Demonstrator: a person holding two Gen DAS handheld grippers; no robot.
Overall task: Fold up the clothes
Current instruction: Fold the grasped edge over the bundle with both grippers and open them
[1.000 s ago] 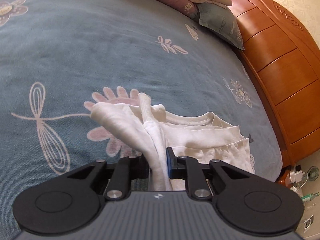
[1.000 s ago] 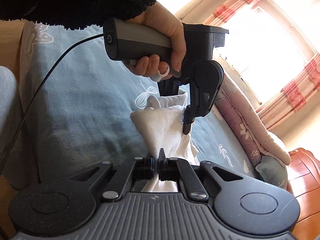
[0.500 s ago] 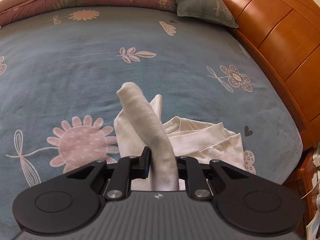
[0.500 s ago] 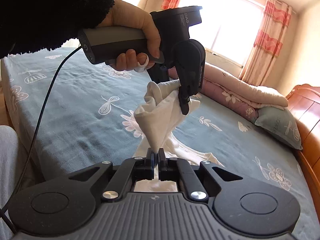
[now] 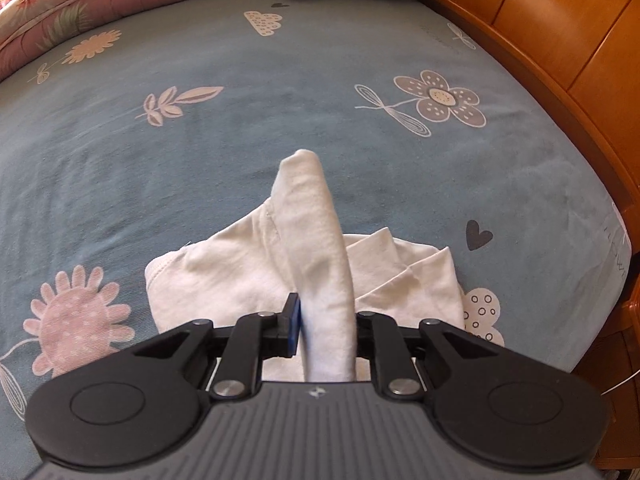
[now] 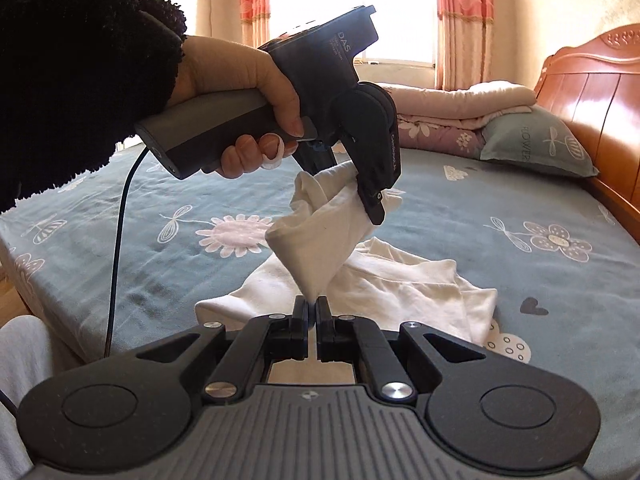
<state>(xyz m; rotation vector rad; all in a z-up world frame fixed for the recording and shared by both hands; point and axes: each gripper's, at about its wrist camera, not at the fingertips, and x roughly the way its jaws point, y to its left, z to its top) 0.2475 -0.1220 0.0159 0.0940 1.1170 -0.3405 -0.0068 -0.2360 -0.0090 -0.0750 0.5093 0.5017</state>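
Observation:
A white garment (image 5: 224, 276) lies crumpled on the blue floral bedsheet (image 5: 200, 160), partly lifted. My left gripper (image 5: 326, 326) is shut on a thick rolled fold of it that rises ahead between the fingers. In the right wrist view the left gripper (image 6: 360, 184) hangs above the bed with the white garment (image 6: 320, 240) bunched under it. My right gripper (image 6: 311, 312) is shut on the lower tip of that same lifted fold. The rest of the garment trails onto the bed.
A wooden headboard (image 5: 560, 40) runs along the right of the bed, also visible in the right wrist view (image 6: 592, 80). Folded quilts (image 6: 452, 112) and a grey-green pillow (image 6: 536, 140) lie at the head. A black cable (image 6: 118, 240) hangs from the left handle.
Both grippers have swung round with the garment still held. The lifted fold now stands straighter between the left fingers, and more of the garment lies spread on the sheet.

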